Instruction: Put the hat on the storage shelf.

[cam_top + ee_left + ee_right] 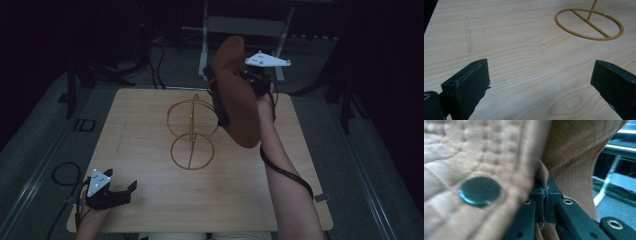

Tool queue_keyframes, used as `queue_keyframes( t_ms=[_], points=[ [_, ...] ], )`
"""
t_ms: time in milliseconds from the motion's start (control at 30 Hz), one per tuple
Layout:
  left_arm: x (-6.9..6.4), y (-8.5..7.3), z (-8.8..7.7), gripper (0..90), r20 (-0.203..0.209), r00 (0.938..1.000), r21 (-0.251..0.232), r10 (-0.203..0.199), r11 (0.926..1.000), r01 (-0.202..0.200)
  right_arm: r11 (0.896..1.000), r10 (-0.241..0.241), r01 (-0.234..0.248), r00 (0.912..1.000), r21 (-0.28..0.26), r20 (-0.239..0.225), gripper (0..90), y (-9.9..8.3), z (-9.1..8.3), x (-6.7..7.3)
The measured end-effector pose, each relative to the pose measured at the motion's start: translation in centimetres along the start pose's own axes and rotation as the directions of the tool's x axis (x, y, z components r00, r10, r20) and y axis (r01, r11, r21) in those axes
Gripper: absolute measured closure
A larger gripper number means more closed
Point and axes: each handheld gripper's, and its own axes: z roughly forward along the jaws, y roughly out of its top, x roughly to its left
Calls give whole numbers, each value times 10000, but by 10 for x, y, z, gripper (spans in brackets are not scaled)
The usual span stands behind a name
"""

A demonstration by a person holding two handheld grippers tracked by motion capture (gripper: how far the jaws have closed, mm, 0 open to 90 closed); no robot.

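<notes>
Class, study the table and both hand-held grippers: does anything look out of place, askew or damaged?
Nothing looks damaged. The wire stand sits upright on the table. One faint pale streak marks the wood. The right hand-held gripper pinches a brown cap in the air; the left hand-held gripper is open.

A: What colour is the cloth [236,95]?
B: Rust-brown, quilted in small squares, with a dark round stud [479,191].
A: And the wire stand [192,131]?
B: Mustard yellow, on a pale wood-grain worktop [150,200]. The fingers [467,88] are black.
</notes>
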Motion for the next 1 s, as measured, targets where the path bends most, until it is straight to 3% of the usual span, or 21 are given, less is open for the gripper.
queue_keyframes(
  t_ms=[200, 367, 600, 700, 767, 833, 1000],
  points=[
    [0, 0, -1, 29, -7, 10000, -105, -10, 9999, 10, 9938, -545, 621, 9951, 918, -829, 871, -2, 32, 31],
    [1, 0, -2, 29, 7, 10000, -117, 2, 9999, -2, 9858, -712, 898, 9889, 1422, -1305, 856, -13, 52, 48],
    [1, -1, 0, 29, 90, 10000, -67, -9, 10000, 10, 9812, -683, 934, 9865, 1687, -1492, 641, -23, 61, 55],
    [0, -1, 0, 30, 97, 10000, -65, -20, 10000, 21, 9854, -475, 715, 9870, 1544, -1536, 460, -26, 61, 57],
    [0, -1, 0, 30, 81, 10000, -63, -11, 10000, 11, 9833, -615, 900, 9824, 1582, -1764, 344, -27, 62, 63],
    [0, -1, 0, 29, 97, 10000, -63, 1, 10000, 0, 9769, -831, 1172, 9787, 1785, -1878, 288, -29, 65, 68],
    [0, -2, 0, 29, 66, 10000, -58, -32, 10000, 32, 9687, -1288, 1599, 9777, 1899, -1661, 266, -33, 65, 75]
  ],
)
